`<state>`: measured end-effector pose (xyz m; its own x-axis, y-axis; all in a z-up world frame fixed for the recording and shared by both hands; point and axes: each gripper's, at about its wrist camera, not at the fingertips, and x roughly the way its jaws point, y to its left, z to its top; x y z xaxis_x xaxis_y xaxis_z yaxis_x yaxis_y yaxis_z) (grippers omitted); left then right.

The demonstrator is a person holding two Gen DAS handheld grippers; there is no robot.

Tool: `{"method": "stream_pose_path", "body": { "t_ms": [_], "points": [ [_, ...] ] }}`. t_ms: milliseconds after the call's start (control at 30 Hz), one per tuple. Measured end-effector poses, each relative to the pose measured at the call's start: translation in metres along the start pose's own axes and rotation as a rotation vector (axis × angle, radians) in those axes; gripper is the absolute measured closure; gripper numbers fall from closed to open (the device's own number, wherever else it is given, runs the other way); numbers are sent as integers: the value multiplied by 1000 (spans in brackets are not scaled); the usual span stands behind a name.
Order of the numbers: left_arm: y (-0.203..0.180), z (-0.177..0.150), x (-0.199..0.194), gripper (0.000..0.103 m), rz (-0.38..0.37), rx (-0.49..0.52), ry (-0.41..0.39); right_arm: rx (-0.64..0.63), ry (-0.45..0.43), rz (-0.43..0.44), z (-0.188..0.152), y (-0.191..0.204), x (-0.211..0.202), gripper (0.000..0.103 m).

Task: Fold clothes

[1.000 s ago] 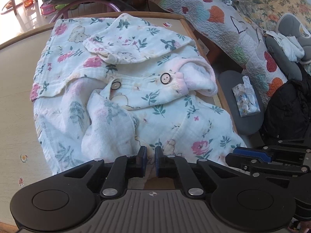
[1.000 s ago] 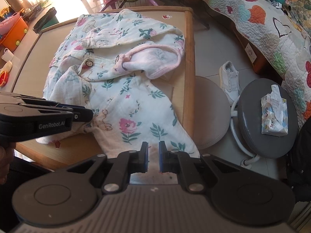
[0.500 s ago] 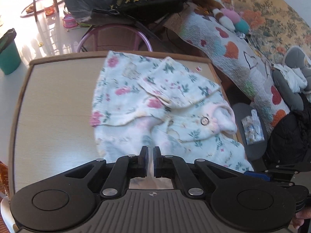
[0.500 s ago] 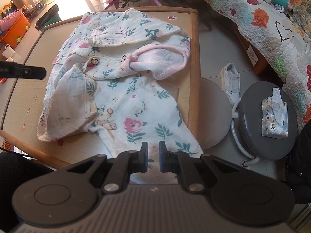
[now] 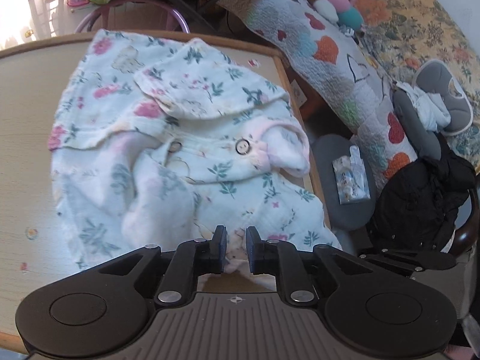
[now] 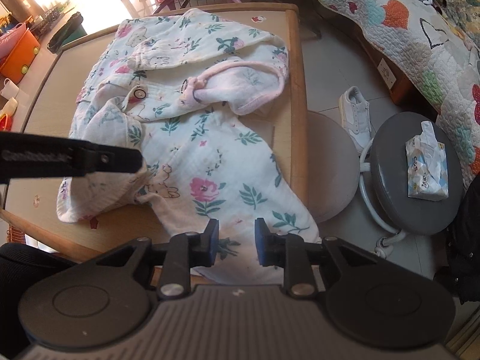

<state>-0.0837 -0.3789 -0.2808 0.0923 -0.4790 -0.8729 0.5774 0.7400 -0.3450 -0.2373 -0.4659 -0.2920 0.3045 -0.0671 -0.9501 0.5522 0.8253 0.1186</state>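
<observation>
A floral baby garment (image 6: 192,126) lies crumpled on a wooden table (image 6: 295,96), occupying most of the table's right half. Its cloth is white with pink flowers and green leaves. Two round buttons (image 6: 139,93) sit on a placket across the middle, and a pink-edged sleeve opening (image 6: 249,87) lies near the table's right edge. The lower corner of the garment hangs over the near right corner of the table.

The left gripper (image 5: 235,249) is positioned low over the garment's near edge, its fingers slightly parted with cloth visible in the gap. Whether the pads touch the cloth cannot be determined. In the right wrist view this same gripper appears as a dark bar entering from the left, its tip at a raised fold on the garment's left side.

The right gripper (image 6: 236,241) has its fingers spread wider, positioned over the overhanging corner of the garment. The cloth shows between the blue pads (image 6: 213,240), but contact cannot be confirmed.

Beside the table stand two round stools; the grey stool (image 6: 387,162) carries a tissue pack (image 6: 426,165). A white shoe (image 6: 355,114) lies on the floor between table and stool. A patchwork quilt (image 6: 405,15) covers furniture to the right.
</observation>
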Motion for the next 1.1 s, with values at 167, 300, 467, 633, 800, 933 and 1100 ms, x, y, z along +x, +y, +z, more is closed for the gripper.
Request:
{"method": "stream_pose_path", "body": {
  "t_ms": [167,300,467,633,800,933,1100],
  "points": [
    [-2,-3,18,85,51,10,42,7,-1,7,-1,-3,2,78],
    [-2,0,20,81,85,24,54,14,1,13,-1,-4,4,77],
    [-3,3,24,74,103,35,63,19,2,17,-3,-4,6,76],
    [-3,2,25,81,112,43,60,22,4,14,-3,-4,6,74],
    [5,1,22,94,98,19,45,18,1,8,-2,-3,6,73],
    [11,0,14,100,96,12,18,15,2,3,-2,-2,5,72],
    [18,5,-11,100,60,18,-15,8,1,-8,-2,-1,2,72]
  ]
}}
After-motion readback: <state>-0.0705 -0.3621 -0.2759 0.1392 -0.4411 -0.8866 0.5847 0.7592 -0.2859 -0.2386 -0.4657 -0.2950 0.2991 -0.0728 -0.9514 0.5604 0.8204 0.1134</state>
